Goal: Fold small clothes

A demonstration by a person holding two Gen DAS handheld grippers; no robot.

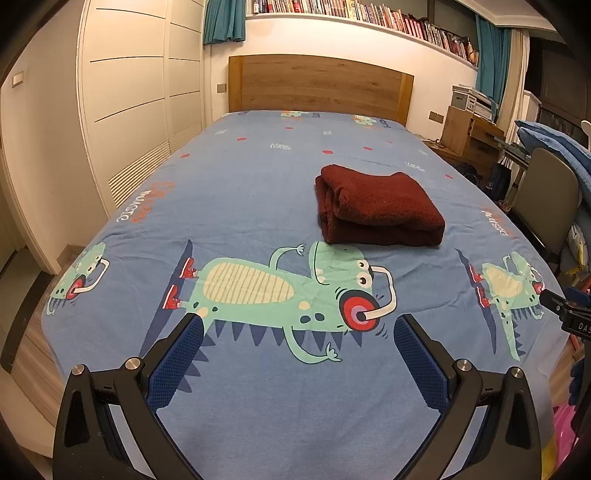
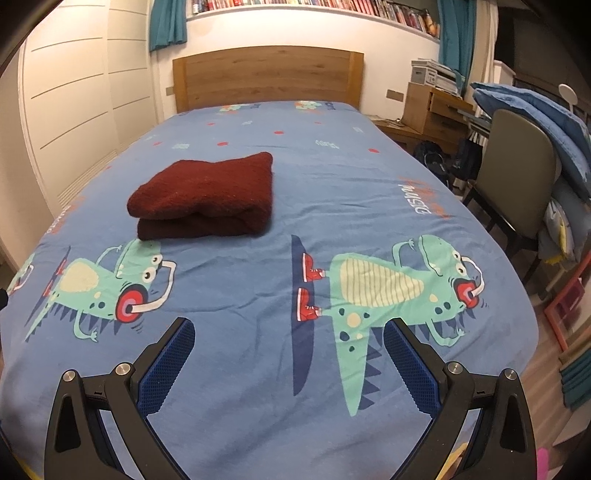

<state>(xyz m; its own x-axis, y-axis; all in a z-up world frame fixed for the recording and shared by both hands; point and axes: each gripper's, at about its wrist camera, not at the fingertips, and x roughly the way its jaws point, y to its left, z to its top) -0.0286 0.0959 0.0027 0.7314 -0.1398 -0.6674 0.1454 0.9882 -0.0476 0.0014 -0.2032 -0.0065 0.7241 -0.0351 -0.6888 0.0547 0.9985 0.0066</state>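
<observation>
Nearest in the left wrist view, the left gripper [image 1: 298, 326] hangs low over the foot of the bed with its two black arms spread wide and its blue textured pads [image 1: 176, 363] well apart, nothing between them but the blue cartoon-printed bedsheet [image 1: 240, 192]. The right gripper [image 2: 289, 330] is set the same way in its own view, its blue pads [image 2: 412, 369] splayed and empty above the sheet; its black tip also shows at the right edge of the left view. Under and just beyond the left gripper lies a printed green crocodile wearing red headphones [image 1: 295, 291], and a second print of the same figure [image 2: 399, 291] lies ahead of the right gripper. Farther up the bed, past the crocodile's head, rests the dark red knitted garment [image 1: 380, 206], folded into a thick rectangular bundle with its layers showing along the near edge. It sits flat on the sheet, apart from both grippers, to the right of centre in the left view and to the left of centre [image 2: 203, 195] in the right view, so it lies between the two. Beyond it the sheet runs bare to the wooden headboard [image 1: 317, 83]. To the right of the bed stands a grey-backed chair [image 2: 517, 177] with blue bedding piled behind it, and a long shelf of books [image 1: 369, 14] crosses the far wall above the headboard.
</observation>
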